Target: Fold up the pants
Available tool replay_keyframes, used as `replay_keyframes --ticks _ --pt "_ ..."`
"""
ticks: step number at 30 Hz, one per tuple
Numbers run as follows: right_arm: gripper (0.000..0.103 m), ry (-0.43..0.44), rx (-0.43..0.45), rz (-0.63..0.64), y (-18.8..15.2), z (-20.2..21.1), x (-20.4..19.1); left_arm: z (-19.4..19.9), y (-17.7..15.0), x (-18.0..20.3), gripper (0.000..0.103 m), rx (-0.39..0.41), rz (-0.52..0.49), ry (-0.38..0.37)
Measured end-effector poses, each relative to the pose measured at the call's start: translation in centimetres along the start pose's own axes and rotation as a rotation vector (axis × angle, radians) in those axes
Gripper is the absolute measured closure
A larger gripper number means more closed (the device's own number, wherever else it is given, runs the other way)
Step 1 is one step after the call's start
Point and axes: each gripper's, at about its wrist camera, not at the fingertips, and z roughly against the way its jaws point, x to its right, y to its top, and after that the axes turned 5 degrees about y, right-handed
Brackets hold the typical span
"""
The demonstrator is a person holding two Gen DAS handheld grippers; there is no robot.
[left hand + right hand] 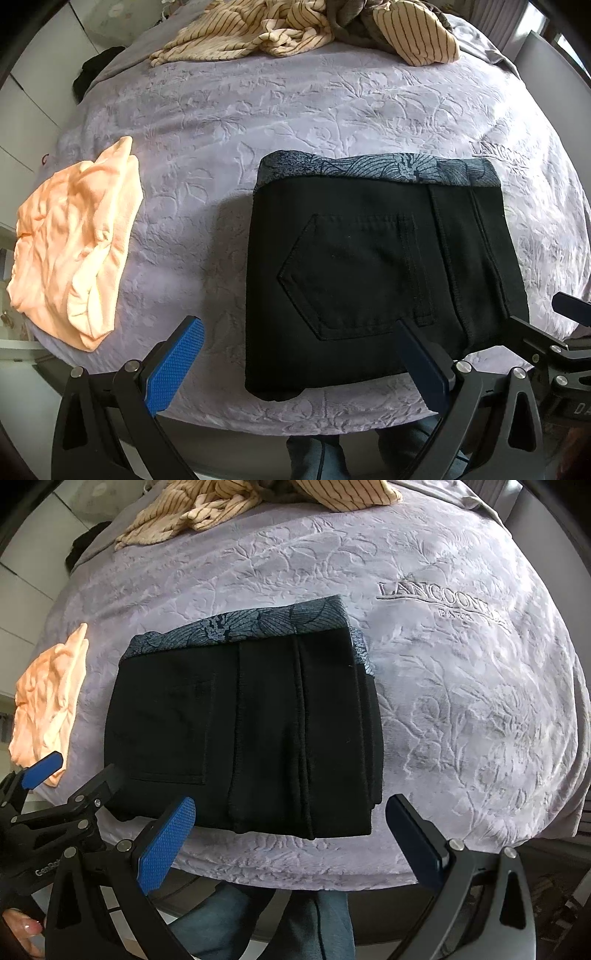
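Observation:
The black pants lie folded into a compact rectangle on the lilac bedspread, back pocket up, with a grey patterned lining strip along the far edge. They also show in the right wrist view. My left gripper is open and empty, held above the near left corner of the pants. My right gripper is open and empty, held above the near right corner. Each gripper shows at the edge of the other's view.
A folded peach garment lies at the left of the bed. A pile of striped cream and grey clothes sits at the far edge. The near bed edge and the person's jeans are just below the grippers.

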Motion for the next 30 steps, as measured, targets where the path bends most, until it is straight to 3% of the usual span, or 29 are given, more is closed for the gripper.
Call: replay_keyframes --ticks 30 --pt "0.0 0.002 -0.016 0.0 0.18 -0.72 0.36 -0.3 -0.04 0.56 0.001 -0.015 0.003 0.004"
